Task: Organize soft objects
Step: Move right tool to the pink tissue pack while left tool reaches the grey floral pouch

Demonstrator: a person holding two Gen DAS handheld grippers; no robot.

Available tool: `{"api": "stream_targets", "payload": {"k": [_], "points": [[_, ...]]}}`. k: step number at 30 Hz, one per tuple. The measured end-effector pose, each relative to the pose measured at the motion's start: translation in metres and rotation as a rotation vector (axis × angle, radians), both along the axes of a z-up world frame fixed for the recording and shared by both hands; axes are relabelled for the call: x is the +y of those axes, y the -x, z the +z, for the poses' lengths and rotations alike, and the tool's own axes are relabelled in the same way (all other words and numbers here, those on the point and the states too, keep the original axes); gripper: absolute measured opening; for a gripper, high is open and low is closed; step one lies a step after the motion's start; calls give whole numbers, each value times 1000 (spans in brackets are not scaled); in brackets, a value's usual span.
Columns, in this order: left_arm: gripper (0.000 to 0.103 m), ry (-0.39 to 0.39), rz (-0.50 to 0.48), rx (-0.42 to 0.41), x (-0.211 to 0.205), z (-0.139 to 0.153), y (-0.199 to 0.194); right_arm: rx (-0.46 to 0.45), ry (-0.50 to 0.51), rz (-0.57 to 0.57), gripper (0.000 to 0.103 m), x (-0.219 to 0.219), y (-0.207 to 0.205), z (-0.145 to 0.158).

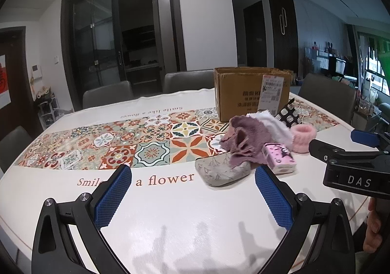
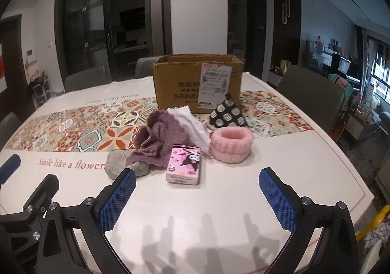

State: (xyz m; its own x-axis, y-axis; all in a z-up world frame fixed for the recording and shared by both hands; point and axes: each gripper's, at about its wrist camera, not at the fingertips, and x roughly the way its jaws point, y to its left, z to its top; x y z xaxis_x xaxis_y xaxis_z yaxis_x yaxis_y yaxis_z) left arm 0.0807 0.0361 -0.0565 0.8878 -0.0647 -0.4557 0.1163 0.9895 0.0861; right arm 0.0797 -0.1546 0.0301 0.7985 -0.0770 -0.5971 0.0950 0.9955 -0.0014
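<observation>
**Both grippers spread, soft pile ahead, nothing held**

Left wrist view: your left gripper point(image 1: 192, 182) hangs over the table point(image 1: 170, 213), jaws wide and empty. The grey pouch point(image 1: 223, 173) lies just ahead, partly under the purple towel point(image 1: 246, 142). Pinch the pouch carelessly and you may drag the towel, toppling the pink pack point(image 1: 280, 159) beside it.

Right wrist view: your right gripper point(image 2: 197, 185) is likewise spread and empty. The pink pack point(image 2: 185, 164) sits directly ahead between the fingers; the pink band point(image 2: 231, 147) lies further on to the right, the box point(image 2: 180, 84) behind the pile.
</observation>
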Motion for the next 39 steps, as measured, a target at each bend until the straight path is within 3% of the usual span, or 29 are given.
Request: {"api": "stream_targets", "payload": {"k": [7,15,28,39], "points": [[100,5,-51,63,2,-22,-34,62,-16,18,102,10,-35,-25],[85,57,-100,166,-2,-42,-71,126,-42,14,102,9,-62,-48],[59,207,-6,346,0,-71,-109,203,-84,-10,92,4,-92,-78],[35,306,42,408,-3,-84,-127,235,-102,-12,79,2,-102,-90]]}}
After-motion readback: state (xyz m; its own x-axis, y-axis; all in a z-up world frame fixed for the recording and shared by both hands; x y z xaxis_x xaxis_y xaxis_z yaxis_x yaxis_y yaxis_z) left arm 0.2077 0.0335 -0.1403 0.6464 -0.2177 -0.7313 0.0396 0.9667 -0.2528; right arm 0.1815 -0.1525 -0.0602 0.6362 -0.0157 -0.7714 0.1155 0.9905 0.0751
